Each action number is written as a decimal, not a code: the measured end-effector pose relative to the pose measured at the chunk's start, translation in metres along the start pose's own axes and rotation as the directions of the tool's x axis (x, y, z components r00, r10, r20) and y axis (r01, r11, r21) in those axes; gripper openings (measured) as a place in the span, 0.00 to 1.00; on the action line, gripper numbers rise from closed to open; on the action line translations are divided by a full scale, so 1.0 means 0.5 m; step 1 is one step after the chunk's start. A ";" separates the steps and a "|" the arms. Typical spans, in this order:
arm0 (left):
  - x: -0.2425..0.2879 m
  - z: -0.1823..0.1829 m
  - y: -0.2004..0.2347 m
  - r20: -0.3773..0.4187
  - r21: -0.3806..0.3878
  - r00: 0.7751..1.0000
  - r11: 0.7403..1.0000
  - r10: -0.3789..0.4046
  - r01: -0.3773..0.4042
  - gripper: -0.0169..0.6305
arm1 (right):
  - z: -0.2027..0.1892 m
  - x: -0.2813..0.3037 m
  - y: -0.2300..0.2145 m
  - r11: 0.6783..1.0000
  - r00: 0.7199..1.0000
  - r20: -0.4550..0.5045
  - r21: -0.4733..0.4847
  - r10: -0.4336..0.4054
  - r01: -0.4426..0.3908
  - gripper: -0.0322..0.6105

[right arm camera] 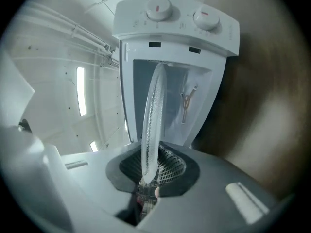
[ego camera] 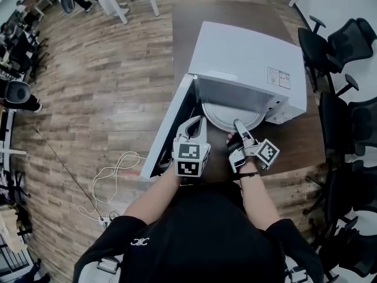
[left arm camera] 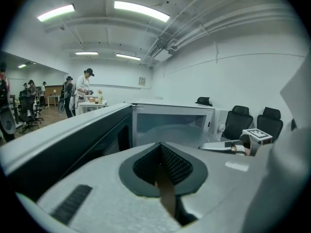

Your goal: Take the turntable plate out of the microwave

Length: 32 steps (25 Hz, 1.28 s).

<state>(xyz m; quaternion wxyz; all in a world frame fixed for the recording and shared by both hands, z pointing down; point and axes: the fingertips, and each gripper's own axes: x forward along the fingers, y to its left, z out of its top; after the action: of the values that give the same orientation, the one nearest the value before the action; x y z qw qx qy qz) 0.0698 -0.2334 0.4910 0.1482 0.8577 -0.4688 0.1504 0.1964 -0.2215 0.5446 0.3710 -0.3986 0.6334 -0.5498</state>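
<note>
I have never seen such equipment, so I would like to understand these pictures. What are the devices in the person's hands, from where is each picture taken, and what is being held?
There is no robot arm here. A person holds a hand-operated two-jaw gripper in each hand. The head view comes from a camera on the person's head, looking down. The other two come from cameras riding on the grippers, each looking along its own jaws. On the dark table stands a white microwave with its door open. The right gripper is closed on the rim of the glass turntable plate, at the oven's opening. The left gripper is beside the door, jaws together, holding nothing.
</note>
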 end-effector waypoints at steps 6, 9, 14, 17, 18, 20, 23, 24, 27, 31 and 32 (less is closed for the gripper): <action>-0.027 -0.002 -0.008 0.019 0.008 1.000 1.000 -0.025 0.025 0.04 | -0.047 -0.060 0.019 1.000 1.000 -0.017 0.019 0.025 -0.024 0.12; -0.038 -0.004 -0.013 0.028 0.012 0.999 0.999 -0.037 0.036 0.04 | -0.059 -0.083 0.027 0.998 0.999 -0.002 0.040 0.038 -0.038 0.12; -0.047 0.002 -0.015 0.037 0.014 0.998 0.999 -0.047 0.046 0.04 | -0.058 -0.105 0.037 0.998 0.999 0.020 0.031 0.050 -0.050 0.12; -0.042 0.001 -0.018 0.037 0.012 0.998 0.998 -0.054 0.054 0.04 | -0.051 -0.106 0.036 0.999 0.999 0.024 0.025 0.043 -0.044 0.12; -0.041 0.001 -0.020 0.036 0.013 0.998 0.998 -0.056 0.056 0.04 | -0.049 -0.106 0.035 0.999 0.999 0.027 0.026 0.042 -0.043 0.12; -0.040 0.002 -0.021 0.035 0.015 0.998 0.998 -0.059 0.058 0.04 | -0.045 -0.106 0.034 0.999 0.999 0.031 0.026 0.039 -0.039 0.12; -0.042 0.008 -0.021 0.039 0.013 0.997 0.998 -0.060 0.060 0.04 | -0.041 -0.107 0.036 0.999 0.999 0.036 0.018 0.034 -0.034 0.12; -0.042 0.011 -0.020 0.041 0.011 0.997 0.998 -0.060 0.059 0.04 | -0.038 -0.106 0.038 0.999 0.999 0.036 0.018 0.037 -0.038 0.12; -0.039 0.012 -0.017 0.041 0.009 0.997 0.998 -0.058 0.058 0.04 | -0.030 -0.100 0.040 0.999 0.998 0.039 0.021 0.045 -0.046 0.12; -0.037 0.009 -0.016 0.037 0.011 0.998 0.998 -0.060 0.059 0.04 | -0.023 -0.095 0.037 0.999 0.998 0.042 0.030 0.043 -0.045 0.12; -0.035 0.008 -0.016 0.035 0.013 0.998 0.998 -0.060 0.060 0.04 | -0.022 -0.093 0.037 0.999 0.998 0.041 0.028 0.044 -0.045 0.12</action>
<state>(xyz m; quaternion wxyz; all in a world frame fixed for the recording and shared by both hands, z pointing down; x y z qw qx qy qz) 0.0681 -0.2176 0.4793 0.1392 0.8748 -0.4445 0.1332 0.2035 -0.1731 0.5290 0.4014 -0.3901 0.6265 -0.5424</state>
